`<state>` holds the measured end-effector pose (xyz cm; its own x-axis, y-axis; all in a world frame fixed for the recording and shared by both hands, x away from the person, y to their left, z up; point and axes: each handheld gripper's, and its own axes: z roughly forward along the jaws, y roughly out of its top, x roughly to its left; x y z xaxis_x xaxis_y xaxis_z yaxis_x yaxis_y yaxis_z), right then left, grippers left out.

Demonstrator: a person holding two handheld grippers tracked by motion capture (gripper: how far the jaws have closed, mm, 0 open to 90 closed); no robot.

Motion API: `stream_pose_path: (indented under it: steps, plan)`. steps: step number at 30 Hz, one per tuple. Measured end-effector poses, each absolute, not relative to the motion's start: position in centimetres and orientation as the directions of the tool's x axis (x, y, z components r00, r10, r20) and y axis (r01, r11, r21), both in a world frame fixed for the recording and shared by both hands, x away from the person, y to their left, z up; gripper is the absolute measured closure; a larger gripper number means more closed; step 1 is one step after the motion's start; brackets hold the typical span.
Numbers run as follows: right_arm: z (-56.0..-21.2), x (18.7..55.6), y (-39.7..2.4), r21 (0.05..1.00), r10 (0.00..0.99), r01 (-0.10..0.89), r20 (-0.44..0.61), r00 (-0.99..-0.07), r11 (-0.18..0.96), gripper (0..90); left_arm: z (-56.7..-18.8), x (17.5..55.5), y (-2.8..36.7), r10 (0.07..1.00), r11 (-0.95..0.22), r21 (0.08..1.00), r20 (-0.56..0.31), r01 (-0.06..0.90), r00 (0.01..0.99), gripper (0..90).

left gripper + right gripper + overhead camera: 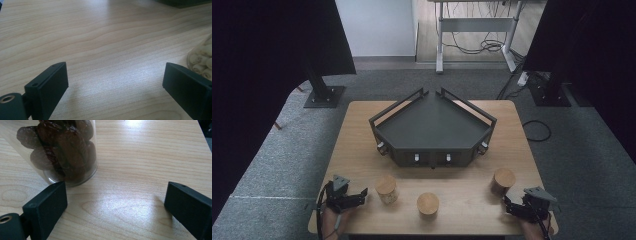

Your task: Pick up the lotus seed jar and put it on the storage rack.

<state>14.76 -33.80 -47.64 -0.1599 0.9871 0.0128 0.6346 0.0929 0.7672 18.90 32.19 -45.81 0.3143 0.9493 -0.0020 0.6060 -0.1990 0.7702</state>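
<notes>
A wooden table is carrying a dark angular tray toward its far edge and three cork-lidded glass jars along its near half; a person's two hands are coming in over the near edge, each holding a gripper low above the wood. The left gripper is sitting at the near left corner, pointing right toward the left jar, just beside it but not touching; its jaws are standing apart with bare wood between them. The middle jar is standing close to the near edge. The right gripper is sitting at the near right corner, pointing left and away; its jaws are gaping, grasping nothing; the right jar, holding dark dried fruit, is standing just beyond its tips.
</notes>
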Motion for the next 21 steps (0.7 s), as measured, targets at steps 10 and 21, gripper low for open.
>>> stream_pose_path:
  steps: [10,21]
  plan:
    - [-47.6,14.8,-33.8,0.767,0.987,0.634,0.013,-0.161,0.093,3.8,-45.6,18.3,32.5,0.948,-0.186,0.794,-0.010,0.578,0.319,5.9]
    - [-47.6,14.7,-33.8,0.768,0.987,0.634,0.013,-0.162,0.094,3.8,-45.3,17.4,32.8,0.946,-0.170,0.824,-0.016,0.540,0.322,5.8]
